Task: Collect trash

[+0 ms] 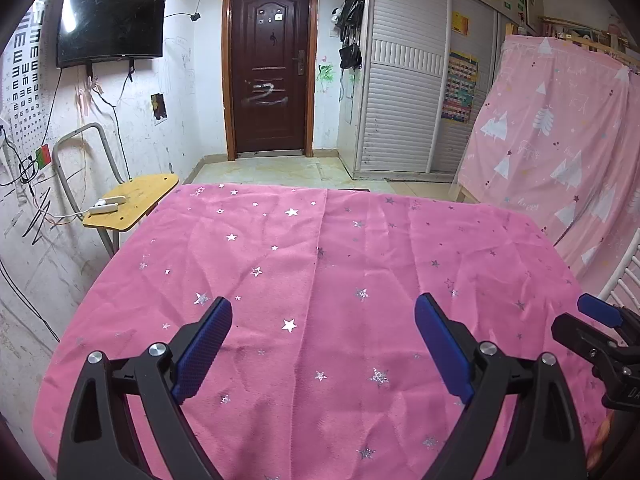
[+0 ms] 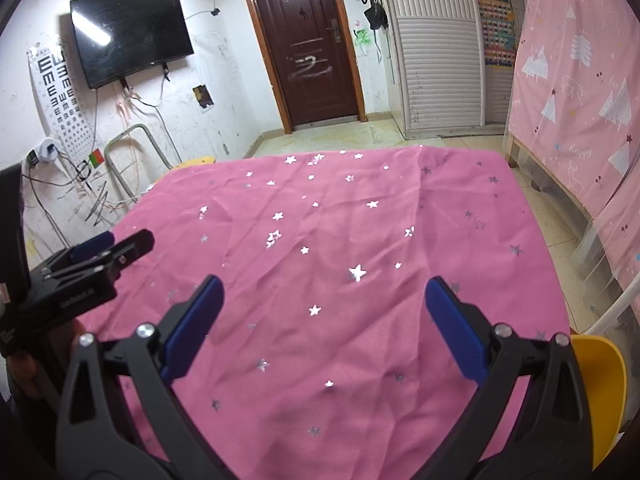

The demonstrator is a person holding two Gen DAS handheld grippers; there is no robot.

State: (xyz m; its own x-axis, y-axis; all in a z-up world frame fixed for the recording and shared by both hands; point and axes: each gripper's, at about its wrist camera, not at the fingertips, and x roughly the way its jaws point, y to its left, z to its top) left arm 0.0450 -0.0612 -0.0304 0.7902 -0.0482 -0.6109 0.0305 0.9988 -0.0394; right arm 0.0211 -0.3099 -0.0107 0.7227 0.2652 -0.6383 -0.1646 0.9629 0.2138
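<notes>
A pink cloth with silver stars (image 1: 320, 264) covers the table and fills most of both views; it lies creased, with one long fold running from the near edge toward the far edge. No piece of trash can be made out on the cloth in either view, so neither its place nor the way it points or lies lengthwise can be told.

Beyond the table stands a dark brown door (image 1: 272, 68) in the far wall. To the right of it is a white slatted wardrobe (image 1: 404, 92), and further right hangs a pink curtain with white trees (image 1: 560, 128). On the left wall a black television (image 1: 110, 16) is mounted, with an eye chart (image 1: 24, 60) beside it. Below these, just beside the table's left far corner, is a small yellow side table (image 1: 136, 200) bearing a white power strip (image 1: 106, 205). A yellow chair (image 2: 600, 392) shows at the table's near right edge in the right wrist view.

The left gripper (image 1: 323, 312) hangs over the near part of the cloth, its blue pads spread wide with nothing between them. The right gripper (image 2: 324, 288) hangs beside it, likewise spread wide and empty.
</notes>
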